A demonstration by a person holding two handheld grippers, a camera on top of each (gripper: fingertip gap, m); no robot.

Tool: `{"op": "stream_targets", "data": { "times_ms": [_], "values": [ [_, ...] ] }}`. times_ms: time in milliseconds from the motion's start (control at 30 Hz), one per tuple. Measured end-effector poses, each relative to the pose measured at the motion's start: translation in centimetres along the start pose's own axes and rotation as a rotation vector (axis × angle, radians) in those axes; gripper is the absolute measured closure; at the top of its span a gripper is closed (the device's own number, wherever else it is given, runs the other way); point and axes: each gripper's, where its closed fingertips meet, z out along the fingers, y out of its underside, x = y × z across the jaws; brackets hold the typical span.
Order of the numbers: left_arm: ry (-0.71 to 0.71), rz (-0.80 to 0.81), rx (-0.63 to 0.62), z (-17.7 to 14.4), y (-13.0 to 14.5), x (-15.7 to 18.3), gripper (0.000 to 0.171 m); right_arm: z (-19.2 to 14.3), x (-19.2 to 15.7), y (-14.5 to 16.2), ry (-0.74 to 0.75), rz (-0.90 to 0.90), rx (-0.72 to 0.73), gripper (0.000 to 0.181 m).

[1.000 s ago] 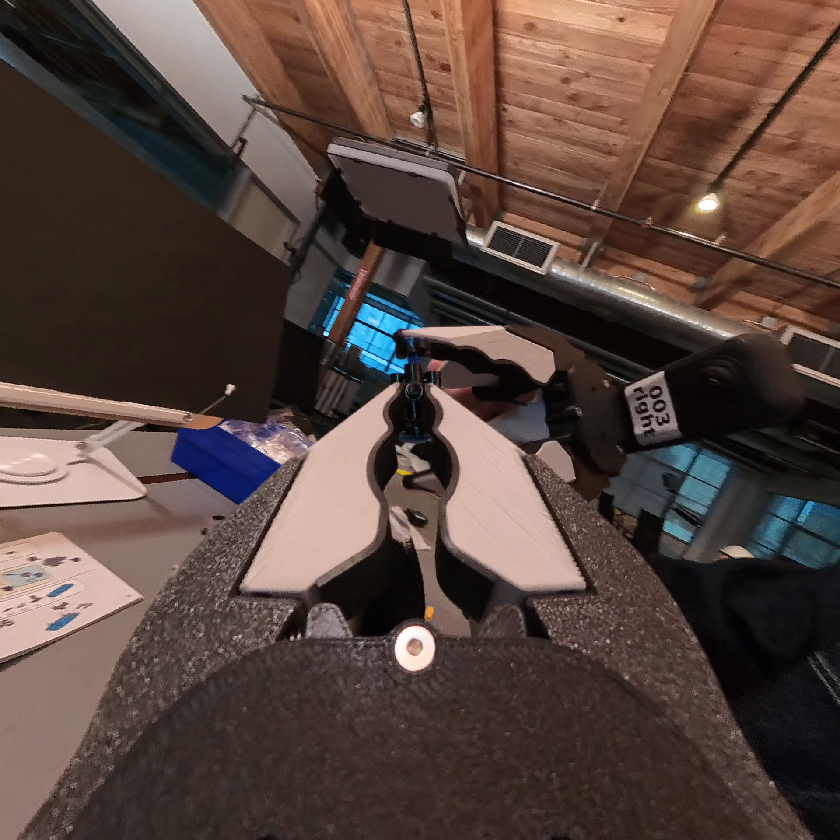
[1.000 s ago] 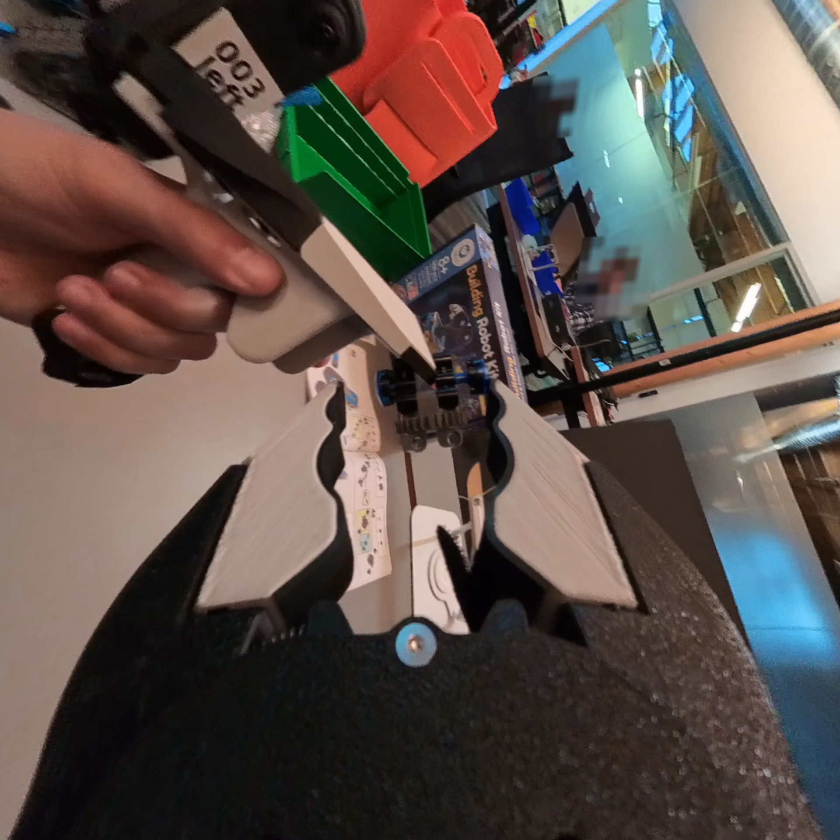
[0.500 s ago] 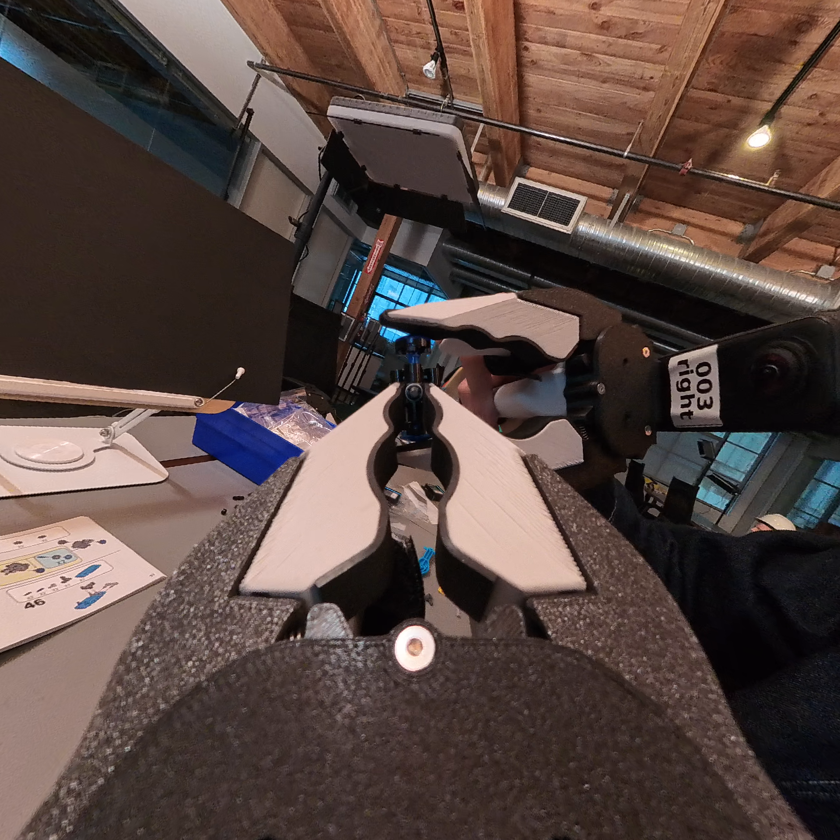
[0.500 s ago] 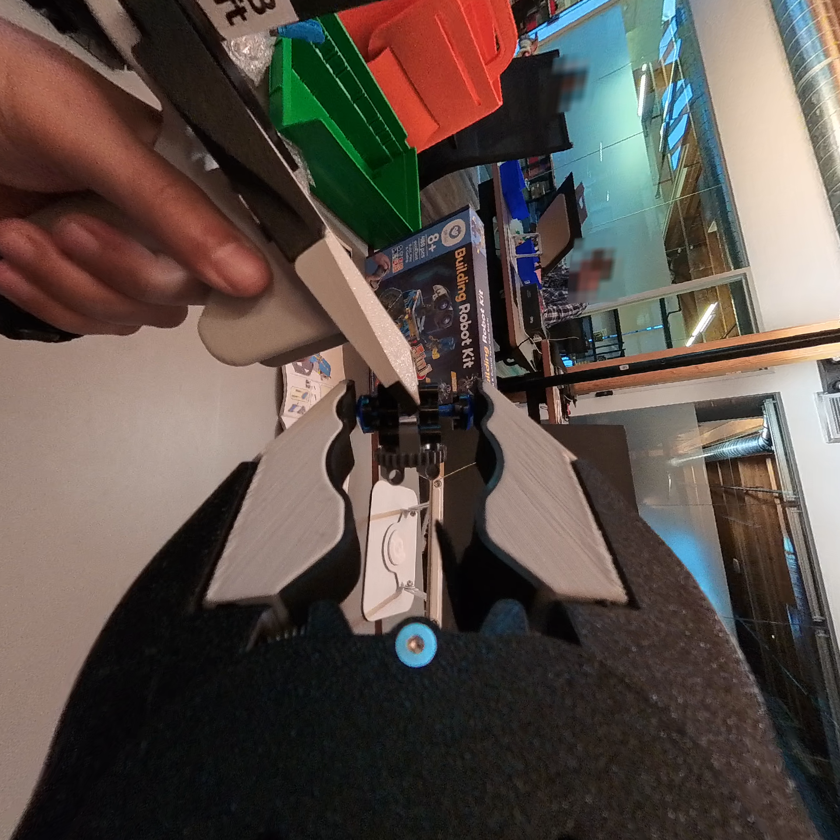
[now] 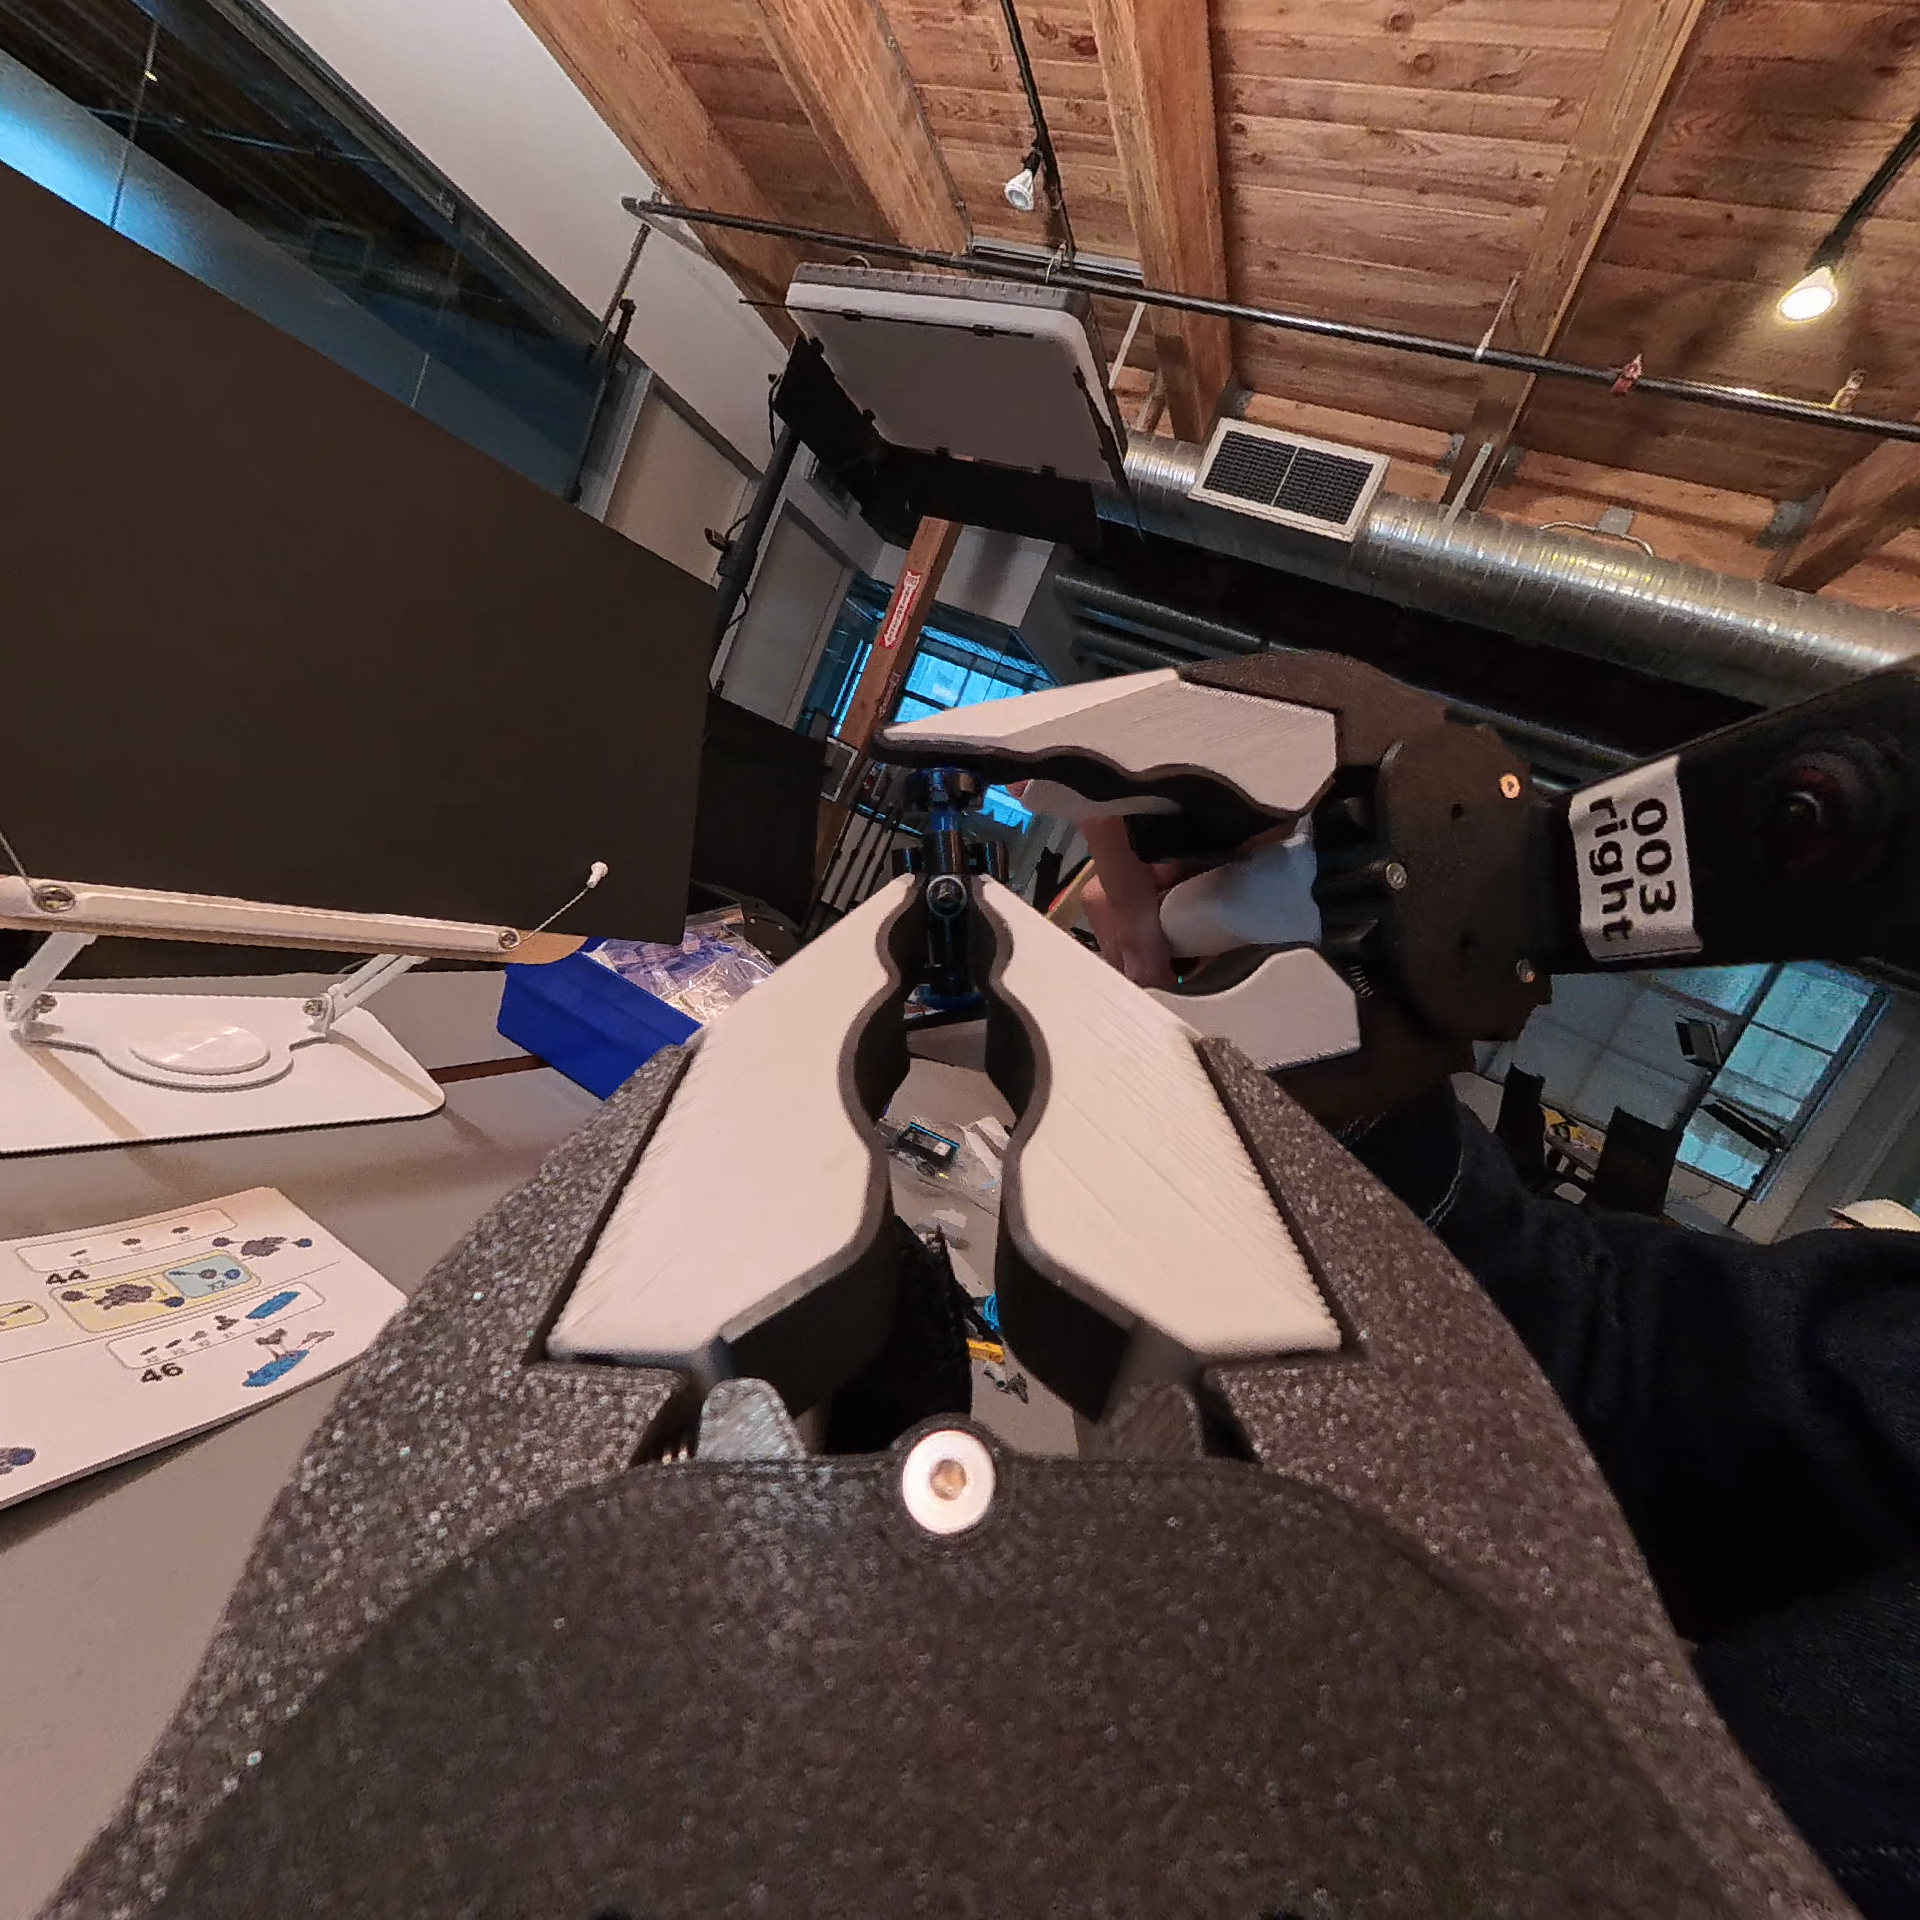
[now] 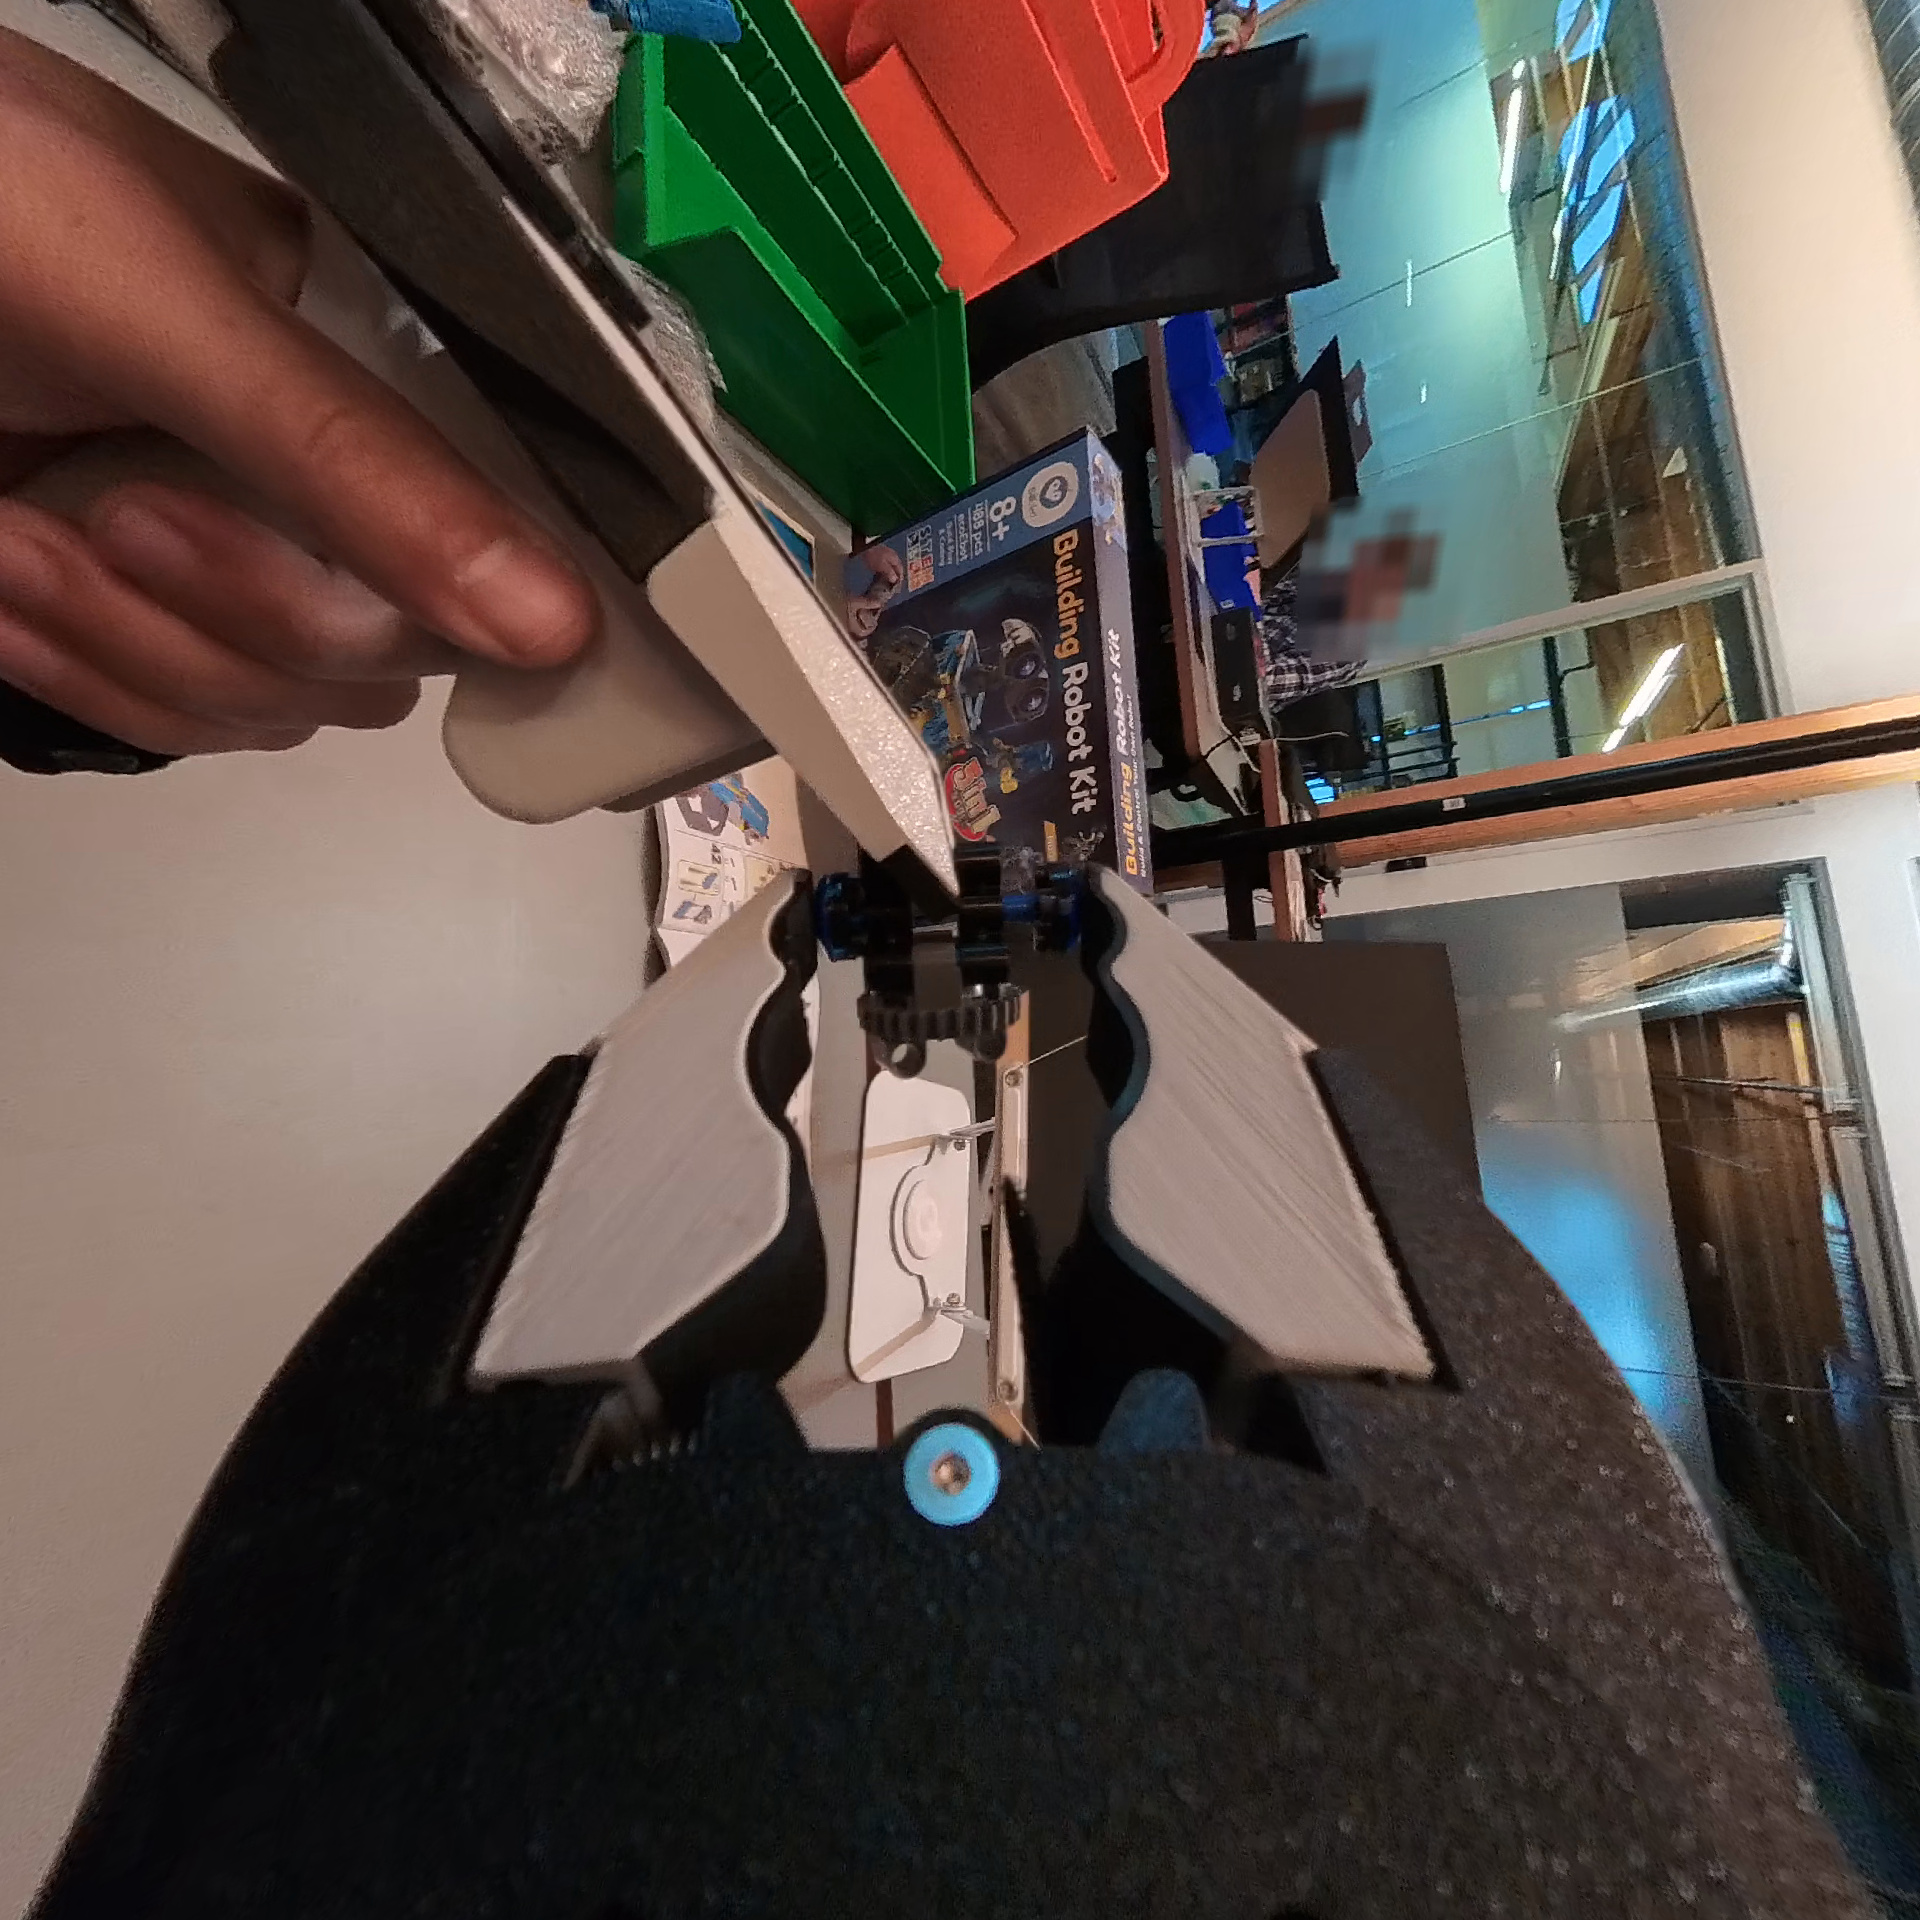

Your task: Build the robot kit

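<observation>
A small black and blue toy assembly with a black gear (image 6: 940,935) is held in the air between both grippers. My left gripper (image 5: 948,891) is shut on its middle; only a thin blue and black part (image 5: 943,831) sticks out past the fingertips. My right gripper (image 6: 943,912) is shut on the assembly's two blue ends, one fingertip on each. In the left wrist view the right gripper's fingers (image 5: 1122,722) come in from the right, one above and one below the assembly. In the right wrist view a hand (image 6: 260,520) holds the left gripper, whose finger (image 6: 831,748) reaches down from the upper left.
An instruction booklet (image 5: 156,1320), a white stand base (image 5: 208,1060), a blue bin (image 5: 582,1008) and loose parts (image 5: 935,1143) lie on the grey table. A dark panel (image 5: 312,675) stands behind. Green bins (image 6: 790,260), orange bins (image 6: 987,125) and a kit box (image 6: 1018,665) stand at the back. Only a small space, under 4 cm, lies between the two pairs of fingers.
The right gripper's fingers have closed in onto the ends of the assembly. Both grippers have turned a little, with the assembly staying between them.
</observation>
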Motion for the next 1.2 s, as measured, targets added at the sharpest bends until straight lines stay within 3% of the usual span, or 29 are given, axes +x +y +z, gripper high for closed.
{"op": "stream_targets", "data": {
  "times_ms": [333,967,1100,1200],
  "values": [
    [0.015,-0.026,-0.026,-0.3,-0.1,0.1,0.165,0.0,-0.3,-0.3,-0.037,-0.051,-0.017,0.136],
    [0.005,-0.07,-0.062,-0.3,0.2,-1.6,0.165,1.5,-0.5,0.3,-0.018,0.037,0.021,0.136],
    [-0.099,0.124,-0.18,-0.2,2.0,-5.1,0.165,3.5,-1.8,2.2,-0.054,0.227,0.065,0.134],
    [-0.23,0.447,-0.321,-1.3,4.2,-10.4,0.165,4.9,-3.7,4.7,-0.13,0.449,0.138,0.123]
  ]
}}
